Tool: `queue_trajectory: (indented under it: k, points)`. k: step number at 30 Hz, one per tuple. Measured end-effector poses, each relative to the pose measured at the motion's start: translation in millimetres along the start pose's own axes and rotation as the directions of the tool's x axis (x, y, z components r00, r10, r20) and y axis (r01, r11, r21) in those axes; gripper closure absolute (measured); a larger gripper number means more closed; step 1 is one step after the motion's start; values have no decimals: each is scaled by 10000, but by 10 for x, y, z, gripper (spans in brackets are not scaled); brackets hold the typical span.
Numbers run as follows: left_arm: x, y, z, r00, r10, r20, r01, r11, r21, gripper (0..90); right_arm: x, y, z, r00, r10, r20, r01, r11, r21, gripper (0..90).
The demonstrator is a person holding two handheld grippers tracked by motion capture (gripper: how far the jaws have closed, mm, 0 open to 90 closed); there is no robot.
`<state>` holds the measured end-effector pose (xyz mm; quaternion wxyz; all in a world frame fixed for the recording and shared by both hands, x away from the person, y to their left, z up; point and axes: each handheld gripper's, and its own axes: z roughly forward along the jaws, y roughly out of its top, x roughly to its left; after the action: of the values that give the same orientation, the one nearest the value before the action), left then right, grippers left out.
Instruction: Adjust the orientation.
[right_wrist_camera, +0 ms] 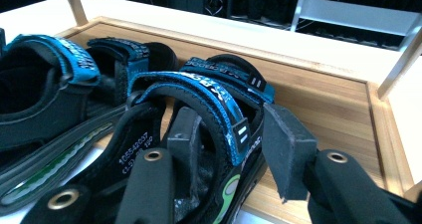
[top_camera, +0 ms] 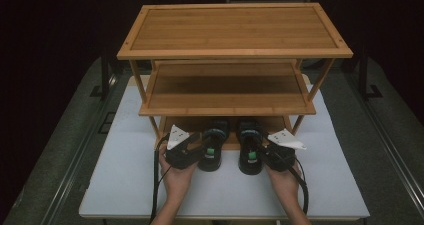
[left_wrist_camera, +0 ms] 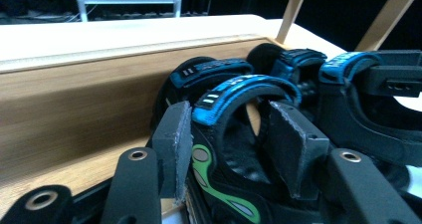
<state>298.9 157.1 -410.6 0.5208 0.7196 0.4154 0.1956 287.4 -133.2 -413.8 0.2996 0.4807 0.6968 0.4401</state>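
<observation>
**Ana:** Left gripper view first: the left tool (left_wrist_camera: 226, 149) has its jaws spread around the back strap of the left sandal (left_wrist_camera: 234, 134). One pad (left_wrist_camera: 175, 147) sits outside the strap, the other inside the loop. I see a sliver of gap at each pad, so nothing is being squeezed.

**Ben:** Same story in the right gripper view. The right tool (right_wrist_camera: 234, 154) is parted too, one jaw tucked inside the blue-edged strap of the right sandal (right_wrist_camera: 199, 114), the other pad (right_wrist_camera: 288, 149) standing clear of its outer side. No pinch there.

**Ana:** Moving outward: both sandals are black with blue strap trim and a splash of green by the heel. From the high view the left sandal (top_camera: 214, 147) and right sandal (top_camera: 250, 147) lie side by side, close together, toes pointing into the rack.

**Ben:** Their front halves rest on the bottom shelf (top_camera: 172, 124) of the wooden rack (top_camera: 235, 52), heels hanging out over the white surface (top_camera: 125, 175).

**Ana:** And the hands come in from the near edge: left hand (top_camera: 176, 177) behind the left tool (top_camera: 200, 150), right hand (top_camera: 285, 180) behind the right tool (top_camera: 262, 152), each with a grey three-cornered plate on top and a black cable trailing back.

**Ben:** Above them, the middle shelf (top_camera: 225, 92) and the top shelf are bare wood.
</observation>
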Motion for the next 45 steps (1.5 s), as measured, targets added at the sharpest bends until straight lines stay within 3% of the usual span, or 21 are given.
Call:
queue_trajectory:
  k: [3,9,13,15,19,27,30,32,35,38,45]
  points:
    - [-1,-7,-113,9992,197,342,-191,9996,-183,482,-18,3,-87,9997,-76,-211,75,10000,-42,554]
    - [-16,-3,-260,9975,418,569,-405,9989,-233,451,-55,15,-244,9980,-75,-624,64,9998,-189,512]
    - [-42,-51,-357,9947,794,653,-789,9968,-108,419,-68,-34,-364,9930,-189,-1164,187,9998,-28,452]
    - [-38,-84,-402,9935,768,845,-764,9970,-74,408,-82,-98,-445,9877,-176,-1552,186,9998,48,399]
    - [-44,-184,-452,9933,903,722,-920,9955,204,373,-75,-187,-528,9829,-315,-1814,369,9990,264,342]
    - [-40,-354,-372,9923,881,875,-943,9931,697,280,-68,-367,-472,9775,-348,-2082,592,9919,1120,289]
    - [-68,-427,-307,9920,834,943,-928,9907,998,262,-46,-453,-385,9737,-392,-2245,774,9834,1642,271]
    - [-81,-457,-254,9909,949,953,-1072,9852,1337,248,-22,-496,-305,9717,-345,-2337,855,9736,2115,243]
    - [-82,-472,-220,9909,934,970,-1073,9828,1502,248,7,-508,-267,9707,-489,-2353,1040,9682,2278,242]
    - [-60,-497,-146,9915,901,935,-1070,9747,1962,248,33,-505,-232,9703,-625,-2335,1200,9631,2410,241]
    - [-53,-474,-84,9905,974,971,-1166,9691,2175,242,58,-501,-174,9731,-663,-2207,1262,9547,2694,230]
